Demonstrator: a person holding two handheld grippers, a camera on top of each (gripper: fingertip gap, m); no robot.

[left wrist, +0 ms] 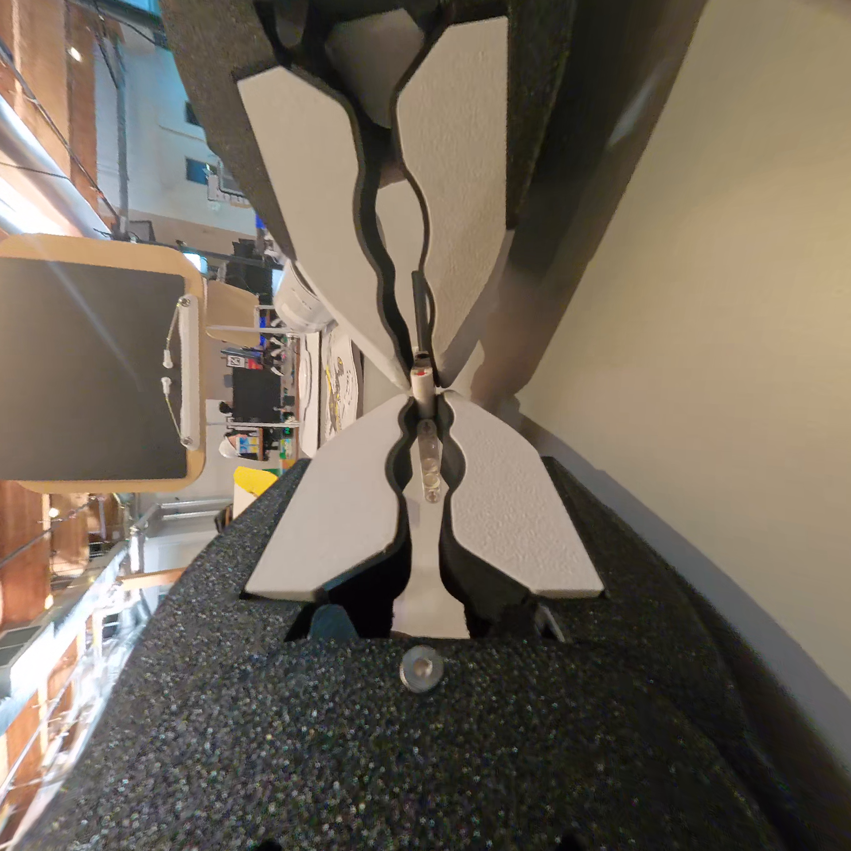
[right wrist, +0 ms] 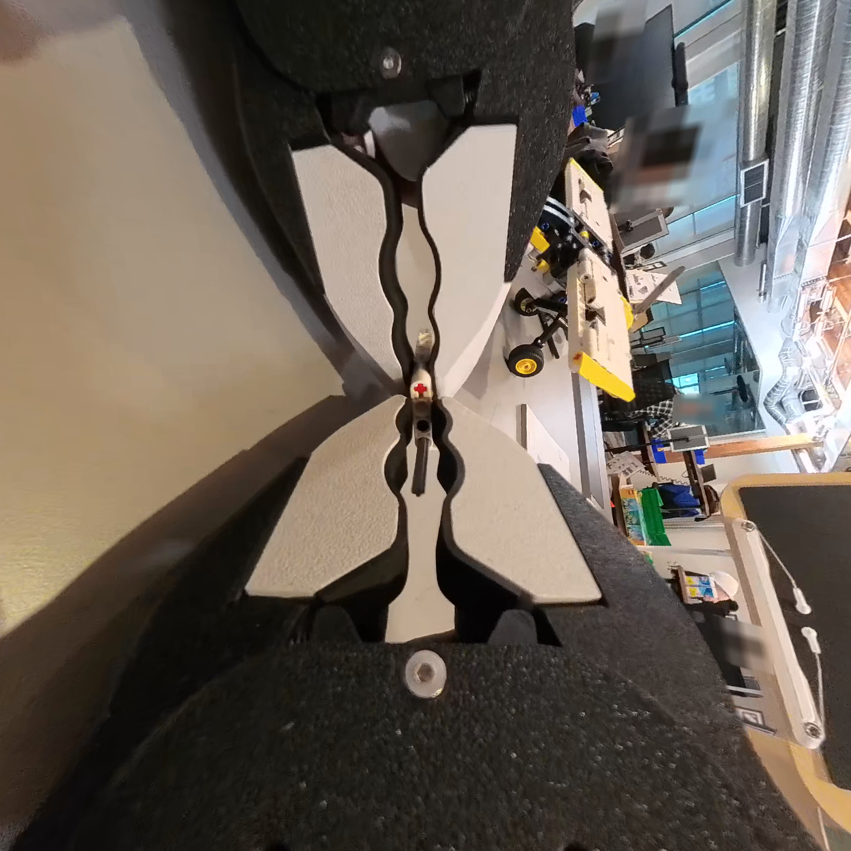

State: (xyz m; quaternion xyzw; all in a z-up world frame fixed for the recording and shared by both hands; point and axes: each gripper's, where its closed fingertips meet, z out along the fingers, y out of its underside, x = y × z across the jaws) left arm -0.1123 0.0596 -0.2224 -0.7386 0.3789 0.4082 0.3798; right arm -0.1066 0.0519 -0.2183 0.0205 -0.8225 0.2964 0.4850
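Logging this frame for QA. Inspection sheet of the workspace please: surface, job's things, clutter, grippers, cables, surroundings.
Surface: pale table, partly seen.
Job's things: small brick assembly, white connector with red cross axle, dark grey connector with black axle, clear beam.
Clutter: brick plane model, yellow-hubbed wheels.
Grippers: left gripper clamps the clear-beam end; right gripper clamps the dark-connector end; tips nearly meet.
Cables: nothing seen.
Surroundings: busy workshop, desks, ducts.

No writing can be read in either view. The one clear sign is a small red cross on the end of the white peg [right wrist: 420, 389], which is pinched between two hand-held grippers. Printed sheets [right wrist: 651, 288] beyond the peg are too blurred to read.
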